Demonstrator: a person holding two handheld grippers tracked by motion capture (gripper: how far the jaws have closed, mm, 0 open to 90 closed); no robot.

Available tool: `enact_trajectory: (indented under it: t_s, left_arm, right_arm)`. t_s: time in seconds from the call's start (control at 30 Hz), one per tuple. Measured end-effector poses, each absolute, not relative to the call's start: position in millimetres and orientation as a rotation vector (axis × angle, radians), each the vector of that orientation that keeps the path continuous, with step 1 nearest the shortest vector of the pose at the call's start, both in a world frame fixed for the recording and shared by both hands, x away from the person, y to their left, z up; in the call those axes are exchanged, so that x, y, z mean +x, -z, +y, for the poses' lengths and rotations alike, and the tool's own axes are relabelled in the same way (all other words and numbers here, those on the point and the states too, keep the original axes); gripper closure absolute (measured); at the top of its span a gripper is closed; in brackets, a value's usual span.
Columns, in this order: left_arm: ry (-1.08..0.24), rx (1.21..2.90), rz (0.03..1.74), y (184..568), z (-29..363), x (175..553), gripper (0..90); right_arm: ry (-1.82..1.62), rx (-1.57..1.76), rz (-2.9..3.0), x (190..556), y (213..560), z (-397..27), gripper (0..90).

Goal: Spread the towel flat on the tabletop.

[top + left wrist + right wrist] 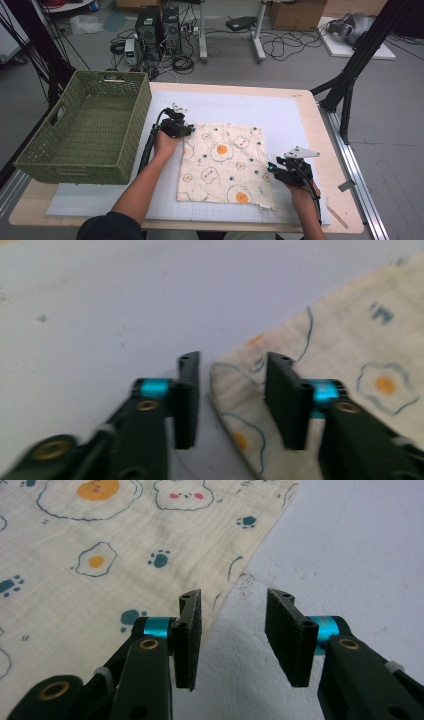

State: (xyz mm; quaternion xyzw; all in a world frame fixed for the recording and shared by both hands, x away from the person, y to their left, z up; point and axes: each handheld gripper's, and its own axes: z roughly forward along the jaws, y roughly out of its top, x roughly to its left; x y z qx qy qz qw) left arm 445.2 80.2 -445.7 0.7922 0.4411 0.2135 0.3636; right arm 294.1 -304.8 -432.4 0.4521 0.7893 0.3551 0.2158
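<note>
1. Cloth (225,163): cream square printed with fried eggs, paw marks and small faces, lying flat and spread on the pale grid mat (260,112) that covers the wooden table (327,150). In the high view it sits right of the table's centre, edges slightly skewed to the mat lines.
2. Left gripper (191,129): at the cloth's 11 o'clock corner in the high view, pointing toward 3 o'clock. The left hand (166,144) is behind it, forearm coming up from 6 o'clock.
3. Left gripper view: the jaws stand partly open with the rounded cloth corner (235,390) lying between them. The left pad (187,400) is over bare mat, the right pad (287,400) over cloth. No pinch visible; the corner lies flat and the pads do not press on it. Picture is motion-blurred.
4. Right gripper (270,169): at the cloth's right edge, toward 4 o'clock of the cloth in the high view, pointing toward 9 o'clock. Grey three-cornered plate on top.
5. Right gripper view: jaws partly open, nothing between them but mat. The cloth edge (235,575) runs toward 1 o'clock just past the left pad (189,640), near it; contact cannot be told.
6. Green woven basket (85,130): at 9 o'clock of the cloth, on the table's left end, just beside the left forearm.
</note>
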Motion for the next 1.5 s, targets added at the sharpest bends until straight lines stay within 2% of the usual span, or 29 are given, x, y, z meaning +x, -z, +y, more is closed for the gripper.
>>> enact_trajectory:
  t_s: [0.07,0.1,0.2,0.23,0.27,0.33,0.43,0.57,0.7,0.9,1.03,1.1,1.17,1.2,1.27,1.37,1.43,1.5]
  left_arm:
    - [-0.637,2.085,1.105,444,76,444,83.8]
    - [-0.676,2.1,1.103,445,76,444,85.2]
    - [-0.643,2.036,1.179,446,84,447,84.8]
    - [-0.646,2.038,1.165,446,85,448,83.3]
    - [-0.648,2.033,1.162,445,87,448,76.9]
    - [-0.6,1.985,1.216,444,92,449,57.2]
    - [-0.513,1.928,1.24,439,99,448,45.5]
    - [-0.413,1.874,1.178,425,104,439,40.0]
    - [-0.425,1.87,1.123,415,99,432,41.4]
    - [-0.408,1.903,1.133,417,95,430,43.9]
    - [-0.421,1.875,1.157,424,100,428,48.8]
    - [-0.409,1.867,1.172,428,103,426,48.7]
    - [-0.41,1.885,1.173,430,106,423,48.4]
    - [-0.414,1.88,1.171,431,107,422,48.1]
    - [-0.412,1.871,1.179,432,109,418,47.9]
    - [-0.413,1.864,1.183,434,112,413,46.6]
    - [-0.41,1.858,1.173,436,113,410,45.8]
    - [-0.407,1.843,1.165,436,115,407,45.5]
  right_arm:
    - [-0.988,1.251,2.188,294,433,-306,57.8]
    - [-0.986,1.256,2.188,294,433,-306,57.8]
    - [-0.992,1.26,2.184,294,433,-307,57.7]
    - [-0.996,1.256,2.185,294,433,-307,57.5]
    - [-0.996,1.257,2.185,295,433,-308,57.1]
    - [-1.002,1.259,2.182,296,434,-308,56.4]
    - [-1.017,1.273,2.172,302,434,-309,55.0]
    - [-1.071,1.308,2.136,318,433,-315,53.4]
    - [-1.074,1.334,2.113,344,432,-316,52.6]
    - [-1.08,1.342,2.114,385,432,-299,53.4]
    - [-1.029,1.339,2.195,409,438,-279,58.1]
    - [-0.954,1.347,2.224,417,444,-270,66.8]
    - [-0.952,1.328,2.202,419,444,-268,84.9]
    - [-0.915,1.302,2.196,419,444,-267,85.9]
    - [-0.854,1.311,2.148,419,444,-266,84.7]
    - [-0.877,1.382,2.081,418,444,-272,67.2]
    - [-0.9,1.371,2.08,414,438,-275,60.5]
    - [-0.949,1.352,2.077,408,429,-280,57.8]
